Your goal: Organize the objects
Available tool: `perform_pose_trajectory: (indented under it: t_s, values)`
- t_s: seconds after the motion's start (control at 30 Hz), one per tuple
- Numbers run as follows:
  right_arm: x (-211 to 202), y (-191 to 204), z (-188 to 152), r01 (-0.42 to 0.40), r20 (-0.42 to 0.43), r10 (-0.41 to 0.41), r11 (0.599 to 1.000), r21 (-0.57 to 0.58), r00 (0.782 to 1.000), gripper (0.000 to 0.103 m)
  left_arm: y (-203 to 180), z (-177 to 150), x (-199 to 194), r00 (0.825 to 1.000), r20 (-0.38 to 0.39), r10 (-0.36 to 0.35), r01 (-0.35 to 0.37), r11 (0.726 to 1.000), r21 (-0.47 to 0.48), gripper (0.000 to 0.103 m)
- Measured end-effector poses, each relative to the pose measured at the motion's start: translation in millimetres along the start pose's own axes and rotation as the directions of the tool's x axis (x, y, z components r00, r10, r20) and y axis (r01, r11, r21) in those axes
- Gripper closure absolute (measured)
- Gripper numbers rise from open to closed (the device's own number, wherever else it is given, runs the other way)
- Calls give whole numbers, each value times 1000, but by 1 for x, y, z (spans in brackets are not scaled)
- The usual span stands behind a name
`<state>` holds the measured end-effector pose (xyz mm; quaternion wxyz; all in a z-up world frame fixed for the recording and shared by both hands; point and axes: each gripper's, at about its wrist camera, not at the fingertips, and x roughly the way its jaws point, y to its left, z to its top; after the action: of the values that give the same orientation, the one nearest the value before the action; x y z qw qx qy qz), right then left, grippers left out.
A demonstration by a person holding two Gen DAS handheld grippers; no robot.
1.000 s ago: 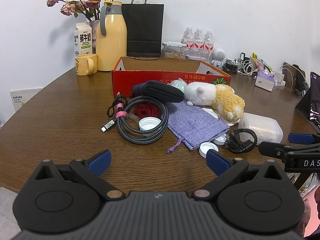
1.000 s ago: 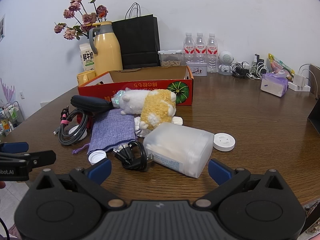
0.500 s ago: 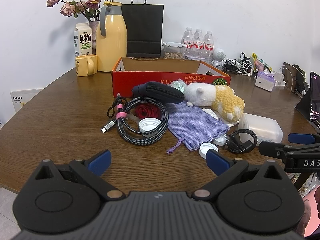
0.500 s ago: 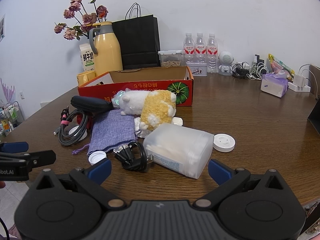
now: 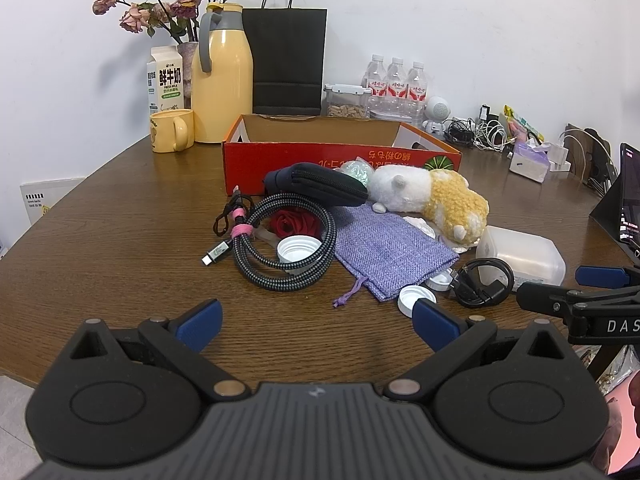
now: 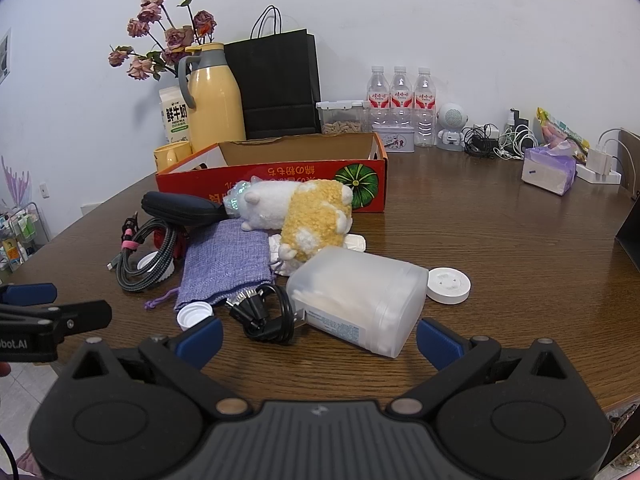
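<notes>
Both the left gripper [image 5: 316, 320] and right gripper [image 6: 318, 338] hover spread wide and empty near the counter [image 5: 120, 240] edge, facing clutter heaped before the red box [image 5: 340, 160], presumably its destination.

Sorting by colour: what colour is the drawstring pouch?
The drawstring pouch is woven lavender purple, clearest in the left wrist view.

black tongs [image 5: 316, 320] (blue pads [image 5: 199, 318], brass-coloured pivot pins).

I see a coiled braided cable [image 5: 286, 246], purple pouch [image 5: 390, 250], plush toy [image 5: 432, 200] and frosted plastic container [image 6: 356, 300] clustered before my open red box [image 5: 340, 156].
</notes>
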<state>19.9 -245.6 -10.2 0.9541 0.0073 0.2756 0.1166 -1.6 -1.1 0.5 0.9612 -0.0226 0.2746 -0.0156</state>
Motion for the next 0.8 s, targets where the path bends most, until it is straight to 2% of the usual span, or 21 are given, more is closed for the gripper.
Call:
perform_pose_trajectory:
  t_s: [0.27, 0.4, 0.6, 0.8]
  values:
    - [1, -2, 1, 8, 5, -8, 1000, 4, 1000, 0, 4, 0, 4, 1000, 1, 14, -13, 1000, -11, 0]
    - [5, -8, 4, 52, 25, -52, 999, 13, 998, 0, 8, 2, 7, 1000, 5, 22, -22, 1000, -20, 0]
    - [26, -18, 14, 83, 35, -84, 996, 32, 996, 0, 13, 6, 14, 999, 2, 39, -39, 999, -36, 0]
    - [53, -15, 24, 107, 8, -108, 992, 64, 994, 1, 15, 9, 24, 998, 0, 60, -60, 997, -38, 0]
